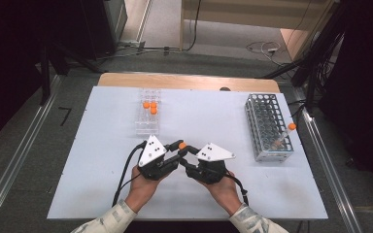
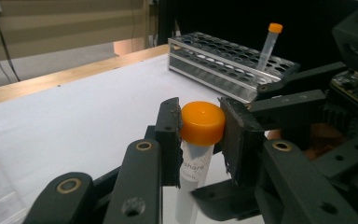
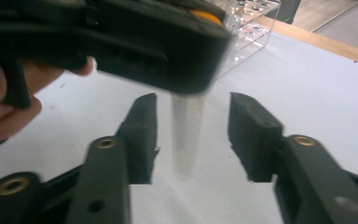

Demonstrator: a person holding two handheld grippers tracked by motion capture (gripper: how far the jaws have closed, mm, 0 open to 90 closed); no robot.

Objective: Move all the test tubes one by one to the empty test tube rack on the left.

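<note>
**One tube delivered, one mid-handover, three waiting**

Two racks stand on the white table (image 1: 102, 194). The metal rack (image 1: 268, 127) at the right holds a single orange-capped tube (image 1: 287, 133), leaning in a near corner hole. The clear rack (image 1: 148, 112) farther back holds three more capped tubes (image 1: 150, 106), so most of the moving looks undone. Between the hands, the left gripper (image 2: 200, 135) pinches the tube in hand (image 2: 196, 140) just at its orange cap (image 2: 202, 122). The right gripper (image 3: 193, 128) has its jaws spread either side of the tube's body, not touching. Handover appears complete; placing it in the metal rack likely remains.
</note>
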